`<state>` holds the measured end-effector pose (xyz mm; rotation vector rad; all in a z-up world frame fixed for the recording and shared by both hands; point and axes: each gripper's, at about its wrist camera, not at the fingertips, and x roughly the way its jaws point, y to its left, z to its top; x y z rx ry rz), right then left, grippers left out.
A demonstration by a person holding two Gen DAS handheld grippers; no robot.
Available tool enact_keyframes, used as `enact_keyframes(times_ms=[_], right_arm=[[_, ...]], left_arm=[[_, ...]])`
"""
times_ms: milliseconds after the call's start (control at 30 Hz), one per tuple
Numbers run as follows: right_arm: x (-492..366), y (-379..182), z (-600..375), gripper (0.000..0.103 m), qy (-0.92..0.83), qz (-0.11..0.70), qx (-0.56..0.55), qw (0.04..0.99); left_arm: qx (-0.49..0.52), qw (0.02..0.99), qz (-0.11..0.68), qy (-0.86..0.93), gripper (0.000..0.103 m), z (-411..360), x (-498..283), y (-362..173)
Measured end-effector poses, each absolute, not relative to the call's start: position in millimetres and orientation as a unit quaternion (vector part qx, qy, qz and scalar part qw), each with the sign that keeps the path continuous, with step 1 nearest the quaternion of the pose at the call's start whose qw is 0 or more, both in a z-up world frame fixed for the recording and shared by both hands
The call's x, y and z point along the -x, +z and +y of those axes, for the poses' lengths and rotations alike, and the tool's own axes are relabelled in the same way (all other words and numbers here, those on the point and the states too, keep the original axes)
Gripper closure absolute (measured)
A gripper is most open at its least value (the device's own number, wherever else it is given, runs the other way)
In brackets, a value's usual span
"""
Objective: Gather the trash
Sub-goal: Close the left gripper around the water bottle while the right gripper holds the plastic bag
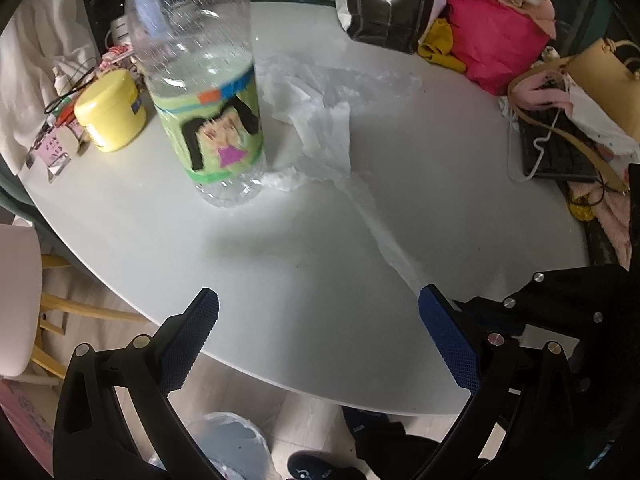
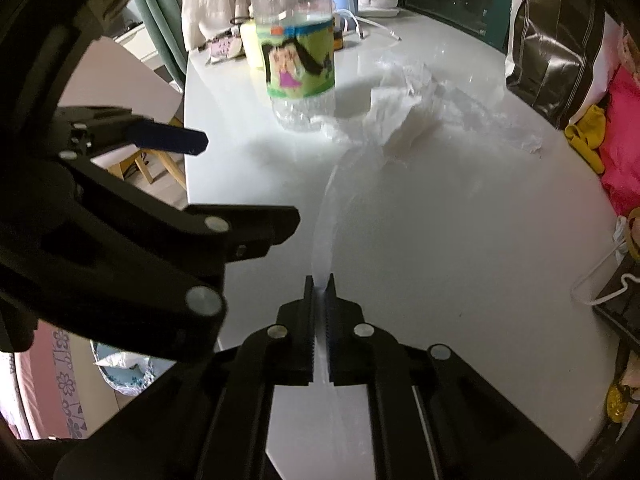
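Note:
A crumpled clear plastic bag with white tissue (image 1: pixel 320 120) lies on the round white table (image 1: pixel 280 280), stretched into a thin strip toward the front edge; it also shows in the right wrist view (image 2: pixel 404 120). My right gripper (image 2: pixel 320 286) is shut on the end of that strip. My left gripper (image 1: pixel 318 308) is open and empty above the table's front edge; its fingers (image 2: pixel 172 140) show at the left of the right wrist view. A large plastic bottle (image 1: pixel 204 92) with a green label and some water stands beside the bag.
A yellow jar (image 1: pixel 110 110) and small items sit at the far left. A dark bag (image 1: pixel 384 0), a pink bag (image 1: pixel 496 32), a yellow handbag and a keyboard (image 1: pixel 560 152) crowd the right side. A lined trash bin (image 1: pixel 232 444) stands on the floor below.

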<state>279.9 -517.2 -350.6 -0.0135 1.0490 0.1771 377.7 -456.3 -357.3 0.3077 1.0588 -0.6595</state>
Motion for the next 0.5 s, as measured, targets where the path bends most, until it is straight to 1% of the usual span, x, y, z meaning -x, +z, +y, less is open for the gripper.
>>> enact_keyframes(times_ms=[300, 500], right_arm=[[-286.2, -311.5, -527.2, 0.097, 0.066, 0.475, -0.02, 0.877], [-294.7, -297.0, -532.6, 0.097, 0.055, 0.461, -0.031, 0.885]], left_arm=[[-0.136, 0.822, 0.467, -0.295, 0.006, -449.6, -400.2, -327.3], [-0.138, 0.831, 0.451, -0.295, 0.006, -454.4, -414.2, -314.3]])
